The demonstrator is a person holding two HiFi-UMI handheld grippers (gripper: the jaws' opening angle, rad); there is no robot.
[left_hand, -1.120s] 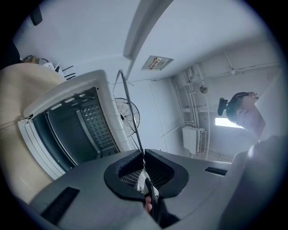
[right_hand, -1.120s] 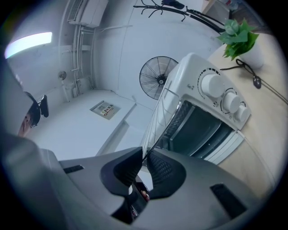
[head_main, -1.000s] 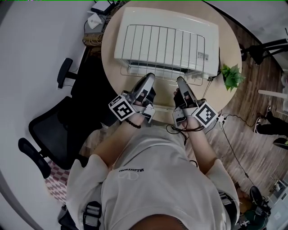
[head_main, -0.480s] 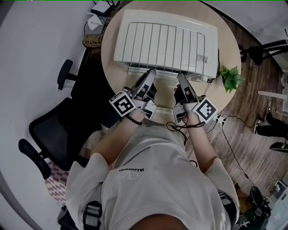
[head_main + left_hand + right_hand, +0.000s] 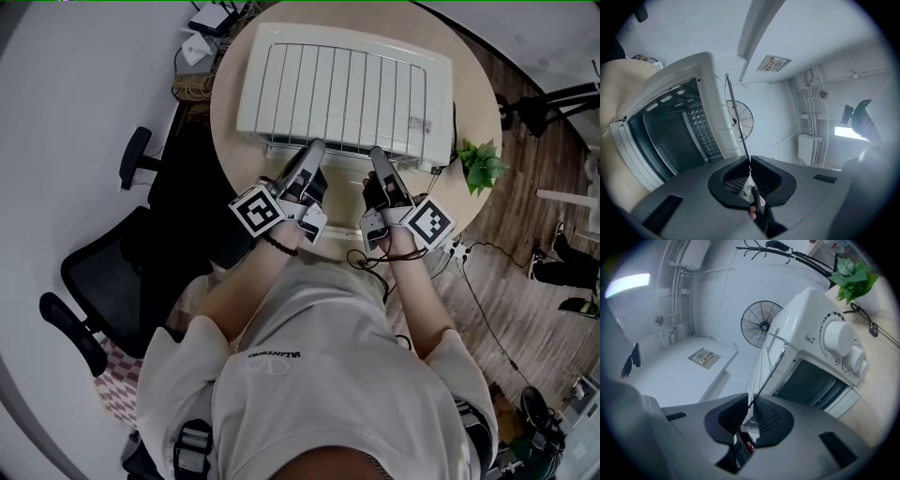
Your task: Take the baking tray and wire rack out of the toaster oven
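Slid further over the top of the white toaster oven (image 5: 439,89), the silver wire rack (image 5: 347,94) is held level — left gripper (image 5: 315,148) and right gripper (image 5: 376,155) both clamped on its near edge.

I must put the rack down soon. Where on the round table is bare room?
The widest bare patch of the table lies between the plant and the right gripper. A narrow strip runs left of the toaster oven. In front of it is crowded: the left gripper and the right hold the wire rack there.
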